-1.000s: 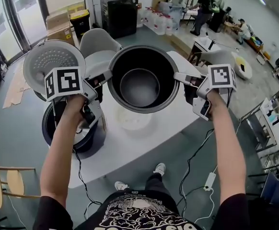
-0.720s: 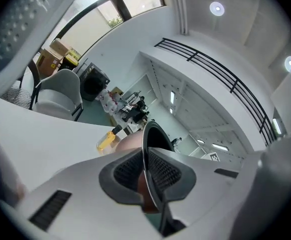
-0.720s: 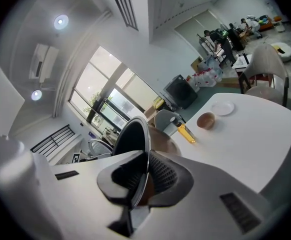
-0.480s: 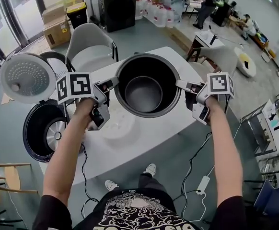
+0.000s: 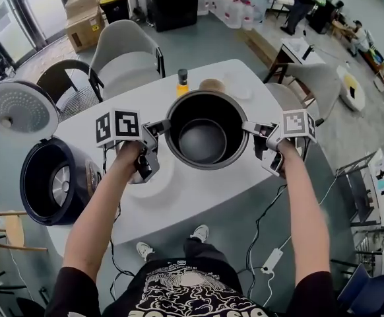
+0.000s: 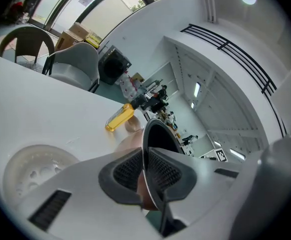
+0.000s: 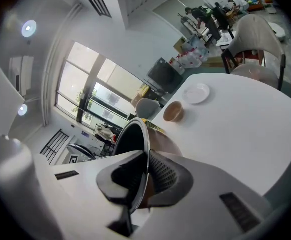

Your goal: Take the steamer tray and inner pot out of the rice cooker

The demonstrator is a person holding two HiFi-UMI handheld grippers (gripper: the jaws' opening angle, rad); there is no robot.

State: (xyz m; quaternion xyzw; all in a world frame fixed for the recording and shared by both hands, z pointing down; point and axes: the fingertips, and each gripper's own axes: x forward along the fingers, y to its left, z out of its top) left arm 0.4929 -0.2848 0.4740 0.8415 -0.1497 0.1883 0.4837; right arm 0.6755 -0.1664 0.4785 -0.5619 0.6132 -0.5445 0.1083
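Both grippers hold the dark inner pot point(image 5: 204, 137) above the white table point(image 5: 198, 200). My left gripper point(image 5: 160, 129) is shut on the pot's left rim, and my right gripper point(image 5: 250, 129) is shut on its right rim. In the left gripper view the thin rim point(image 6: 148, 149) is pinched between the ribbed pads of the left gripper point(image 6: 146, 171). The right gripper view shows the right gripper point(image 7: 146, 176) pinching the rim point(image 7: 144, 139) the same way. The white steamer tray point(image 5: 162, 177) lies on the table below my left gripper and shows as a perforated disc point(image 6: 35, 166). The open rice cooker point(image 5: 53, 183) stands at the left, lid point(image 5: 20, 107) up.
A yellow bottle point(image 5: 182, 81), a tan bowl point(image 5: 212, 84) and a small white plate point(image 5: 237, 92) stand at the table's far side. Grey chairs point(image 5: 123, 51) are behind the table. Cables hang off the near edge point(image 5: 264, 230).
Both grippers have carried the pot down and away from the cooker, closer over the table. The grip on both rims is unchanged.
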